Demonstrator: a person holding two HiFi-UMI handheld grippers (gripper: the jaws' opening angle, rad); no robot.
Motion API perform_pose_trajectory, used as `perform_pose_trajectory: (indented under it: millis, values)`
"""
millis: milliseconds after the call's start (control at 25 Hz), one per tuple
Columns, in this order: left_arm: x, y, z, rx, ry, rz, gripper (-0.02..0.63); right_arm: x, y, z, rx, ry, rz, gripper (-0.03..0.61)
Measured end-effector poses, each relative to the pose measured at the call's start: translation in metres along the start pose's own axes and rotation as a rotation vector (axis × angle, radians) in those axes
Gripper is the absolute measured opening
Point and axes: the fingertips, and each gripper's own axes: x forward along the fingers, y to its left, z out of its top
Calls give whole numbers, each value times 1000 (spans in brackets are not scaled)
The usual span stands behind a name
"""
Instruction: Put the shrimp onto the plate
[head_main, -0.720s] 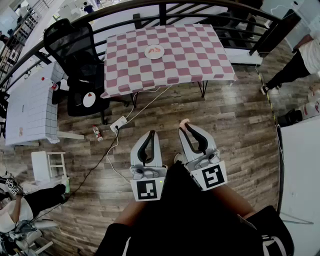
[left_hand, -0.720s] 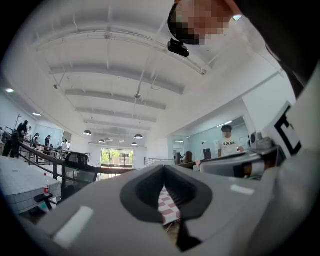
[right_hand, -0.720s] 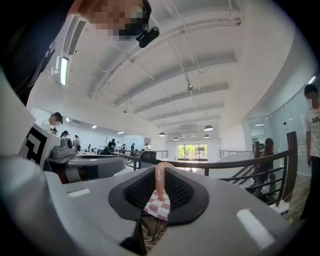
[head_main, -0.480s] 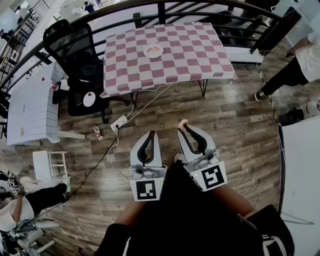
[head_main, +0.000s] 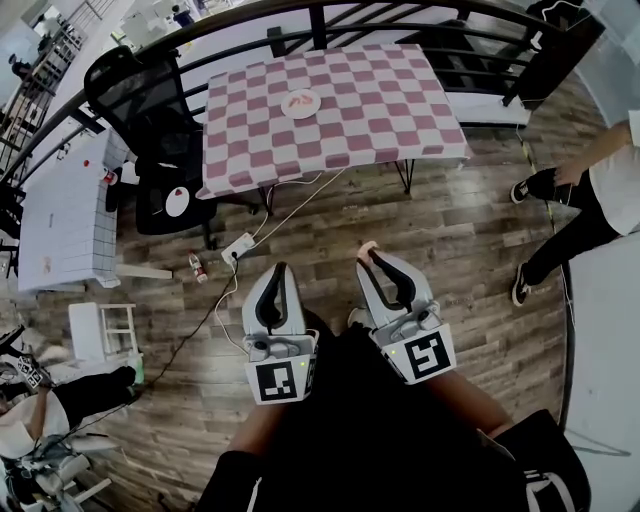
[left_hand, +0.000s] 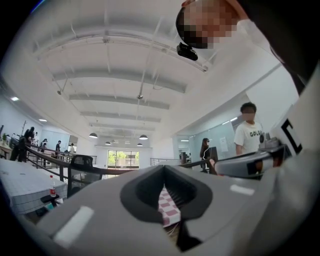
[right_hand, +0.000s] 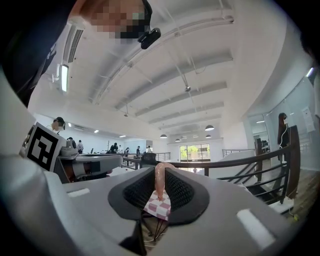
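Note:
A white plate with a pink shrimp on it sits on the checkered table, far ahead of both grippers. My right gripper is shut on a pale pink shrimp, which pokes up between the jaw tips. In the right gripper view the same shrimp stands upright in that gripper. My left gripper is held over the wooden floor, shut with nothing in it. The left gripper view shows its jaws pressed together, a strip of checkered cloth beyond them.
A black office chair left of the table carries a second small plate. A white table stands further left. A power strip, a cable and a bottle lie on the floor. A person stands at right, a railing behind the table.
My left gripper has shifted a little to the left. The right gripper keeps the shrimp and has barely moved. The person at the right has stepped further into view.

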Motion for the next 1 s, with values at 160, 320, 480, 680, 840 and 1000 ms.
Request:
perform_pose_trajectory:
  millis: [160, 320, 480, 680, 840, 1000]
  values:
    - [2, -3, -6, 7, 12, 12, 9, -3, -8, -10, 41, 18, -4, 63]
    - [10, -3, -5, 3, 11, 5, 9, 1, -16, -10, 52, 17, -15, 62]
    - [28, -3, -8, -14, 1, -18, 8, 14, -27, -14, 47, 34, -25, 61]
    - [64, 6, -19, -38, 1, -53, 9, 40, -45, -17, 32, 38, -57, 61]
    - [109, 22, -20, -50, -24, -82, 9, 78, -69, -17, 22, 52, -88, 63]
    - [157, 46, -35, -78, -8, -89, 9, 128, -84, -21, 1, 85, -87, 61]
